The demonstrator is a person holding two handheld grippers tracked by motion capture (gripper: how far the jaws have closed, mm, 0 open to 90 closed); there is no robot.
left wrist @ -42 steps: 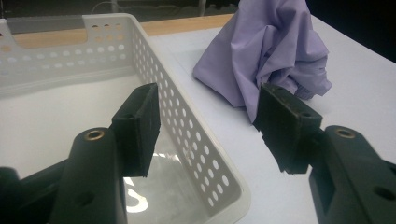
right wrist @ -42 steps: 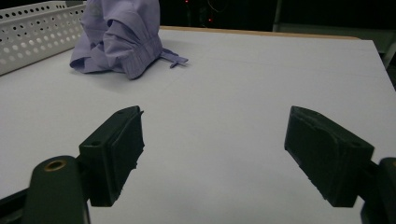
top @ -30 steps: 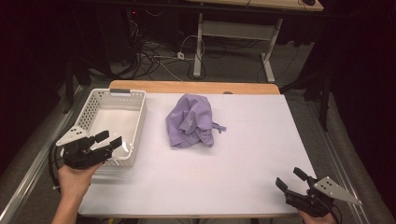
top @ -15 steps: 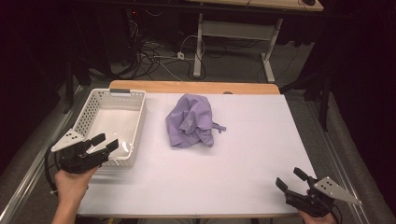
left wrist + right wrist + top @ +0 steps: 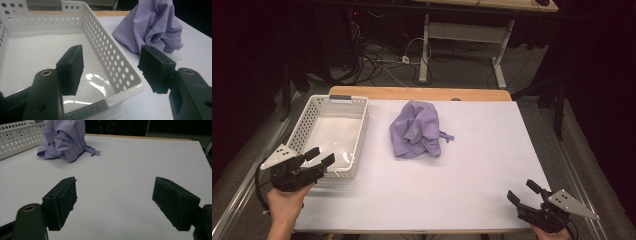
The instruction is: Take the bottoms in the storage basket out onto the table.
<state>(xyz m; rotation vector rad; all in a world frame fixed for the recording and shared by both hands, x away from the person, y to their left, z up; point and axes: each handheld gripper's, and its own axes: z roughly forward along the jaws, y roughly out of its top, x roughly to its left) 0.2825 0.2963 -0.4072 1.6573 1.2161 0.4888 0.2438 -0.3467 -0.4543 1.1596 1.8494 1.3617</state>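
While no writing reads, purple cloth (image 5: 417, 130) lies crumpled.

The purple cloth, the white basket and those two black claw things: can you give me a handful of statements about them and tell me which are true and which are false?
1. The purple cloth lies crumpled on the table, outside the white basket. True.
2. The basket holds folded clothes. False: nothing lies inside it.
3. The left gripper is clamped on the cloth. False: its jaws stand open by the basket's near end, apart from the cloth.
4. The right gripper is open, near the table's front right corner. True.
5. The basket sits to the right of the cloth in the high view. False: it sits to the left.
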